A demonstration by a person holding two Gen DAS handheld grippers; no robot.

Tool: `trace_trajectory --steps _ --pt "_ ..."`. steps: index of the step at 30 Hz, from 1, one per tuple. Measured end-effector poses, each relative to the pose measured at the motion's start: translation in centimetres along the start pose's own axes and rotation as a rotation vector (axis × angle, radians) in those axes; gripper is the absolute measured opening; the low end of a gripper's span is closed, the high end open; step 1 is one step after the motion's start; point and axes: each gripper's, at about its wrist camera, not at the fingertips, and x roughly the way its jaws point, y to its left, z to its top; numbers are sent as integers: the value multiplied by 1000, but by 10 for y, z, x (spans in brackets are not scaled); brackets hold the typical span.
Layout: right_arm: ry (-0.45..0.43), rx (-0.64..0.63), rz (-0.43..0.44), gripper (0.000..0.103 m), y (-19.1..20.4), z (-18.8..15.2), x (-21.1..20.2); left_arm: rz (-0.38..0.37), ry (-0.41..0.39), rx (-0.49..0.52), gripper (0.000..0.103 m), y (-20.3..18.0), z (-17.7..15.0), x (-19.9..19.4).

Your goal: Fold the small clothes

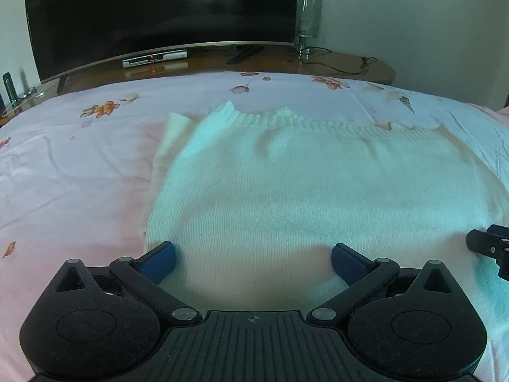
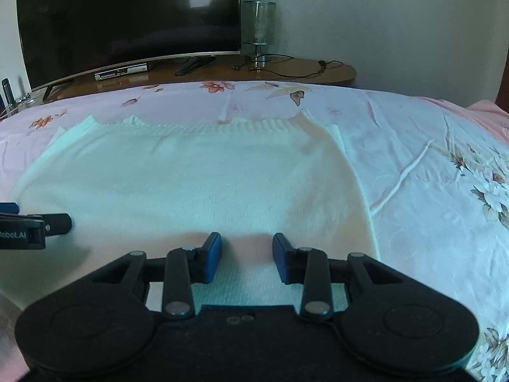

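Note:
A white knitted sweater (image 1: 286, 184) (image 2: 191, 175) lies flat on the bed, its ribbed hem at the far side. My left gripper (image 1: 253, 250) hangs over the sweater's near left corner with its blue pads (image 1: 159, 262) spread wide and only cloth below them. My right gripper (image 2: 247, 240) is over the near right part of the sweater, pads (image 2: 213, 256) a short way apart, knit showing in the gap and no pinch visible. Each gripper's tip shows in the other's view: the right gripper (image 1: 490, 245) at the right edge, the left gripper (image 2: 57, 222) at the left edge.
A pink floral bed sheet (image 1: 79, 165) (image 2: 429, 175) surrounds the sweater. Beyond the bed stands a wooden stand (image 1: 350, 63) with a large dark TV (image 1: 159, 9) (image 2: 127, 16), a set-top box (image 1: 154, 58), cables and a glass lamp (image 1: 308, 19) (image 2: 259, 28).

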Motion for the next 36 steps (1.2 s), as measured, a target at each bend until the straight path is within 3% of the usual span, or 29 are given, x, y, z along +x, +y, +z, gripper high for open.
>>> trace_trajectory --steps 4,10,20,25,30,36 --pt "-12 33 62 37 3 -1 -14 -12 10 -15 103 2 -5 -15" --pt "-6 32 87 37 10 -10 -29 -15 38 -50 103 8 -20 -40" --pt "-27 15 98 38 25 -30 -67 -81 149 -300 103 28 -59 -72" --pt "-45 -5 103 39 30 -40 -83 -119 145 -406 103 34 -73 -83" --pt "-45 12 108 40 30 -43 -84 -175 119 -588 103 46 -78 -78" --pt "-51 11 117 40 34 -38 -72 -270 13 -771 103 57 -82 -59"
